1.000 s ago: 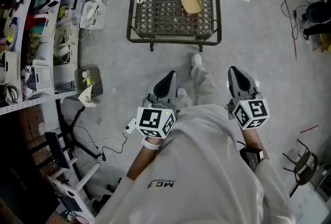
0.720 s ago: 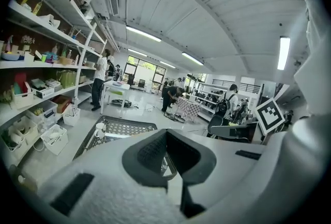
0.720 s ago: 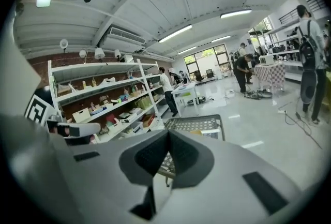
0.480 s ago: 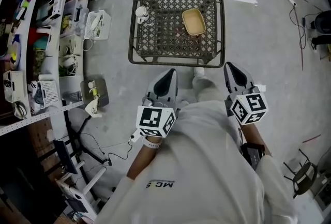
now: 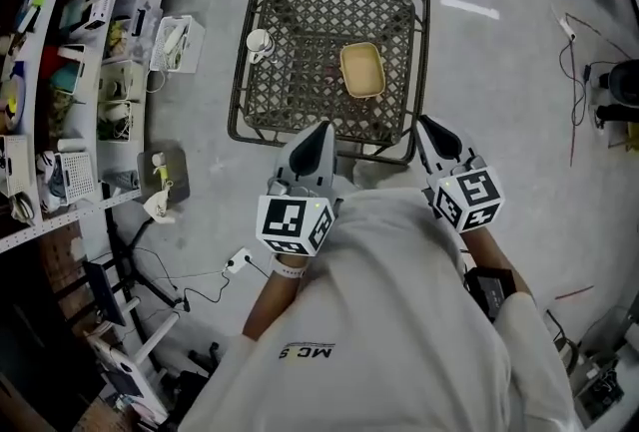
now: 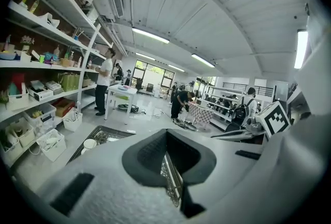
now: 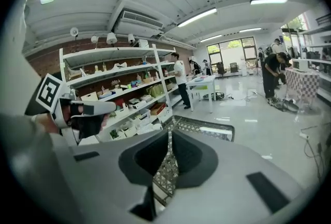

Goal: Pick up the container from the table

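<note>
Left gripper (image 5: 319, 128): held low in front of the body, jaws pressed together with only a thin slit behind the tips, nothing in them; tips just over the near rim of the table.
Right gripper (image 5: 422, 122): level with the other, closed the same way and empty, also at the near rim.
Table (image 5: 239, 81): low metal lattice top on a grey floor, directly ahead.
Container (image 5: 362, 69): shallow tan tray lying flat, right of centre on the lattice, closer to the right gripper, well apart from both sets of jaws.
Cup (image 5: 259, 42): white, near the left rim, well apart from the container.
Shelves (image 5: 60, 71): crowded with boxes and bins, along the left.
Step in hand: judged to be the approach, with no reach or grip begun.
Doing it well: probably best to open the right jaws before going forward, come down over one long wall of the tray, put one jaw inside and one outside, then close on the wall and lift level.
Risk: thin wall and light tray, likely to slide across the lattice if nudged by closed tips.
</note>
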The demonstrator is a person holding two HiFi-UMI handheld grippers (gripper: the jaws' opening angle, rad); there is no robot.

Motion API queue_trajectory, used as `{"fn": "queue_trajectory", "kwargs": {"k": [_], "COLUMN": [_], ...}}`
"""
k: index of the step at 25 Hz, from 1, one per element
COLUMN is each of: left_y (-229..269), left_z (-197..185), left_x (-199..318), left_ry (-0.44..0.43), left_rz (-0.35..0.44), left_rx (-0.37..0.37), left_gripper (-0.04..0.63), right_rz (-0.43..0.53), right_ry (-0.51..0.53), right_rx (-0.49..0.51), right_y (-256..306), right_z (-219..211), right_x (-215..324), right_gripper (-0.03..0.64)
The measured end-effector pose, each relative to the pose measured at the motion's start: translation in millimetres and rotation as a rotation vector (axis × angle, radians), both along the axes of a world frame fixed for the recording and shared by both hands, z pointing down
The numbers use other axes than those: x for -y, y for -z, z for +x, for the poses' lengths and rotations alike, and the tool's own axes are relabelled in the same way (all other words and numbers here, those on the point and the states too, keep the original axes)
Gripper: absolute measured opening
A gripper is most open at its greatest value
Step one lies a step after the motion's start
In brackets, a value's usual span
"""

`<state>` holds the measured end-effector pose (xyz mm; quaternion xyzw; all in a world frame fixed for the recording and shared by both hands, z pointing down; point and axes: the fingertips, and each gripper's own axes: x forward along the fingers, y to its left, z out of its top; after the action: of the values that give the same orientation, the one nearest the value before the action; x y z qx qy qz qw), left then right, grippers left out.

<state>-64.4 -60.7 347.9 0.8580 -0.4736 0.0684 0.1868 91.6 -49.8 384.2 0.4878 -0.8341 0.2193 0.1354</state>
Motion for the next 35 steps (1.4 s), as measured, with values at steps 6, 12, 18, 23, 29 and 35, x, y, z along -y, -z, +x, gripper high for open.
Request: {"fn": "queue_trajectory", "kwargs": {"k": [6,12,18,23,29,35], "left_y": [-17,-33,-55,-73,-99,-129], "left_z": [3,-7,-10,-10,-9,-6], "left_x": [19,27,29,36,47,56], "left_ry": [0.044,0.053,0.067,0.067,0.058,0.044], "left_rz": [-0.036,-0.054,-0.083,-0.116,-0.157,-0.219], "left_rx": [-0.029,0.002,0.04,0.05,0.051,0.057], "left_gripper": [0.012,0.012,0.012,0.012,0.012,0.012], "right_rz": [0.01,-0.062,-0.123,-0.159,-0.249,-0.321], "right_ry": [0.15,0.197,0.135,0.136,0.092,0.028], "right_rx": [-0.062,-0.079,-0.067,-0.078,-0.108,-0.132], "right_y": [-16,-52,-90,-119,-170,-215], "right_z": [-5,-10,-7,-17,-23,-22], "right_x": [9,23,50,70,89,100], "right_gripper": [0.101,0.101,0.101,0.101,0.101,0.101]}}
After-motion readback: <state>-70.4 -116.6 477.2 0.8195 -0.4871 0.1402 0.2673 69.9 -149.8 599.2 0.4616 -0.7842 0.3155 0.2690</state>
